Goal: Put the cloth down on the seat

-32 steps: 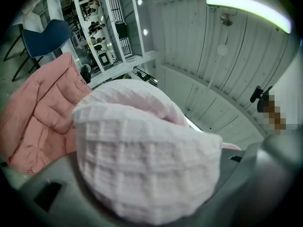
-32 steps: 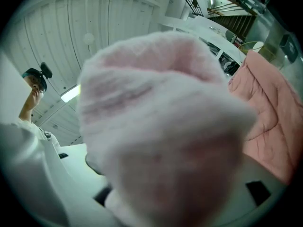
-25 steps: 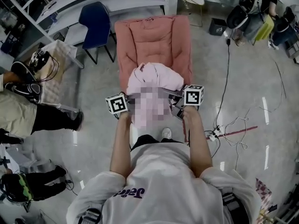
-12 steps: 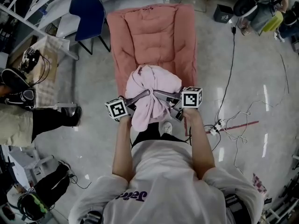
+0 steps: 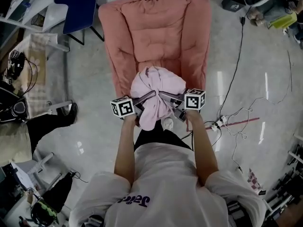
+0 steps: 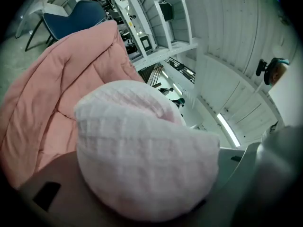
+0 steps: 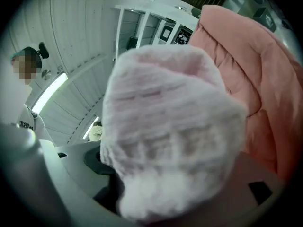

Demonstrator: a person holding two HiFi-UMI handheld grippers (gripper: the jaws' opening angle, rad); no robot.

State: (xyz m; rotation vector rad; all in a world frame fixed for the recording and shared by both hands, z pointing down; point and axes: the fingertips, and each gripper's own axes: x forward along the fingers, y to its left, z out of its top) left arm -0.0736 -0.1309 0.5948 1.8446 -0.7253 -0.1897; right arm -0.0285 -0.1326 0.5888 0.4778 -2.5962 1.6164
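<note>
Head view, L to R.

9 o'clock: small table [image 5: 38, 56] with cabling on it. Someone's dark-trousered leg [image 5: 47, 122] is on the floor just below it. 11 o'clock: blue chair [image 5: 75, 4], just beside the seat's left edge.

Left tool [image 5: 147, 96]: marker cube at 8 o'clock of the cloth, jaws reaching in toward 2 o'clock. Its own view shows a fat wad of waffle-weave fabric filling the gap, with both jaws pressed against it. It's pinching the cloth, jaws standing wide around the thick wad.

Cloth [image 5: 158, 84]: pale pink, bunched into a rounded bundle, held between the 2 tools at frame centre. It sits over the 6 o'clock end of the seat [image 5: 156, 32], a salmon quilted cushion running up to 12 o'clock. Can't tell whether the bundle's underside touches the cushion. 1 loose tail hangs toward 6 o'clock, ending near the person's white shoe [image 5: 167, 123].

Right tool [image 5: 164, 96]: mirror of left, cube at 4 o'clock of the cloth, jaws reaching in toward 10 o'clock. Own view: same fabric jammed between the jaws, fuzzy edge nearest the camera. Clamped on the cloth too.

3 o'clock: white cables [image 5: 232, 124] strewn on the grey floor [image 5: 265, 56], well apart from the seat. 1 o'clock: black bin [image 5: 233, 0].
</note>
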